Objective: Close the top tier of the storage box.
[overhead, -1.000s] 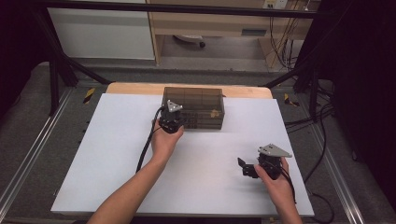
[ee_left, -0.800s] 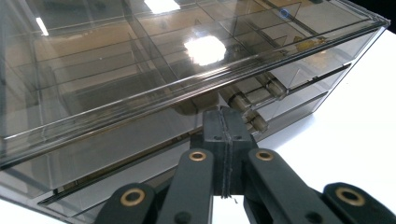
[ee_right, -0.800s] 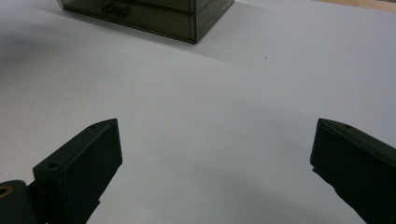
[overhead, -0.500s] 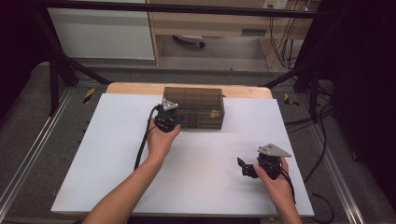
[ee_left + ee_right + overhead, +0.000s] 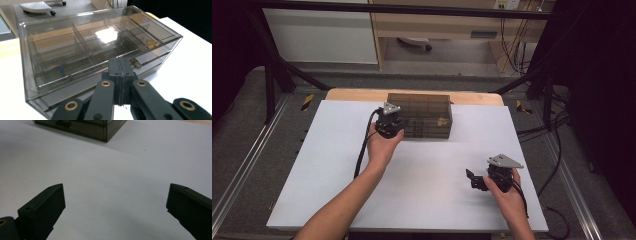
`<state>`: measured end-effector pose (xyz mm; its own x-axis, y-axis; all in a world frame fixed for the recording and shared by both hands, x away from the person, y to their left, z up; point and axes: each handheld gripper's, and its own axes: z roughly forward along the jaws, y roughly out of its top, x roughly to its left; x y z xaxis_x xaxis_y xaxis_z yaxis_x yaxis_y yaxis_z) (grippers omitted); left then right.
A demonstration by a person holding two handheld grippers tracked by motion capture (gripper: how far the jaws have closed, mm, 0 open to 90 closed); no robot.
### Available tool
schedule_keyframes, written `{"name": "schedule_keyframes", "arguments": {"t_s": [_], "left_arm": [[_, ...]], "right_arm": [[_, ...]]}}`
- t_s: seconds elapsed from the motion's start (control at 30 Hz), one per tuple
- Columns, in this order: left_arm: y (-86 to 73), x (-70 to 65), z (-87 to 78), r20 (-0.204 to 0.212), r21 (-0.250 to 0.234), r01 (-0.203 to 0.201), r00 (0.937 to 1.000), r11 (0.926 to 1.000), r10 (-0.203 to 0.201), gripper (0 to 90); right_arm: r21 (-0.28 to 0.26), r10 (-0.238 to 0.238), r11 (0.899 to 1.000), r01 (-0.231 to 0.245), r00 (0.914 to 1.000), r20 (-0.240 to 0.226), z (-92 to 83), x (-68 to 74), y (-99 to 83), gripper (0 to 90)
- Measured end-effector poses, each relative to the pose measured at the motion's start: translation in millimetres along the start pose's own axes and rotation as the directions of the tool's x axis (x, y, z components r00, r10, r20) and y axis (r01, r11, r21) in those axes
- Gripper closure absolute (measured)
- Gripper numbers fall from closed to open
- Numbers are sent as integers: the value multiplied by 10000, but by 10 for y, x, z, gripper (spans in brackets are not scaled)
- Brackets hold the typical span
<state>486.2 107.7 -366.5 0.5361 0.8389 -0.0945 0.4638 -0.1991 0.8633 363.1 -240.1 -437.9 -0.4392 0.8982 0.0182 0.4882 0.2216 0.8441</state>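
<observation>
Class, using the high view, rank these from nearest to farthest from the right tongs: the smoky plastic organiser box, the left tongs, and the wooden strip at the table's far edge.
Measured from the right tongs, near the table's front right:
1. The left tongs, up and to the left, at the box's front left corner.
2. The smoky plastic organiser box, just behind; too close to the left tongs to separate firmly.
3. The wooden strip, along the far edge, clearly farthest.

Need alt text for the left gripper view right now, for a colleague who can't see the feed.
The left gripper's black fingers are pressed shut together, right at the front edge of a smoky transparent organizer box with inner dividers. The box sits on a white table, and a small yellowish item lies in one right-hand compartment.
</observation>
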Motion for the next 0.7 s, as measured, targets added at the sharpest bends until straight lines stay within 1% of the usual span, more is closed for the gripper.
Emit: {"name": "schedule_keyframes", "arguments": {"t_s": [0.17, 0.23, 0.3, 0.33, 0.37, 0.4, 0.43, 0.5, 0.53, 0.57, 0.63, 0.7], "left_arm": [[23, 26, -11, 186, -66, 54, 9998, 10000, -52, 900], [33, 22, -15, 269, -108, 19, 9996, 9999, -16, 900], [44, 11, -21, 279, -132, -71, 9996, 9999, 75, 855], [48, 4, -27, 222, -185, -153, 9996, 9997, 157, 855], [49, -4, -33, 189, -212, -201, 9996, 9996, 205, 801], [48, -8, -34, 246, -221, -193, 9995, 9996, 199, 801], [48, -16, -35, 335, -227, -197, 9992, 9995, 205, 780], [53, -27, -46, 333, -303, -215, 9992, 9993, 225, 721], [61, -33, -64, 285, -470, -243, 9993, 9986, 257, 693], [69, -37, -79, 293, -633, -255, 9992, 9977, 274, 690], [84, -38, -102, 285, -879, -199, 9993, 9959, 225, 653], [101, -31, -126, 366, -1092, -24, 9993, 9940, 64, 597]], "right_arm": [[-15, -33, 10000, 33, 10000, 10, 2, 0, -2, 26], [-14, -20, 10000, 20, 10000, 2, 3, 0, -2, 27], [13, -1, 10000, 1, 10000, -18, 6, 2, -2, 27], [13, -1, 10000, 1, 10000, -18, 6, 2, -2, 27], [49, -21, 10000, 21, 10000, -11, 6, 2, -4, 26], [49, -21, 10000, 21, 10000, -11, 6, 2, -4, 26], [56, -13, 10000, 13, 10000, -12, 6, 4, -5, 26], [48, -29, 10000, 29, 10000, -11, 7, 6, -6, 26], [44, -51, 10000, 51, 10000, -12, 8, 6, -5, 26], [59, -66, 10000, 66, 10000, -14, 7, 6, -5, 25], [51, -118, 9999, 118, 9999, -17, 11, 6, -5, 25], [65, -102, 9999, 103, 9999, -27, 10, 8, -5, 26]]}}
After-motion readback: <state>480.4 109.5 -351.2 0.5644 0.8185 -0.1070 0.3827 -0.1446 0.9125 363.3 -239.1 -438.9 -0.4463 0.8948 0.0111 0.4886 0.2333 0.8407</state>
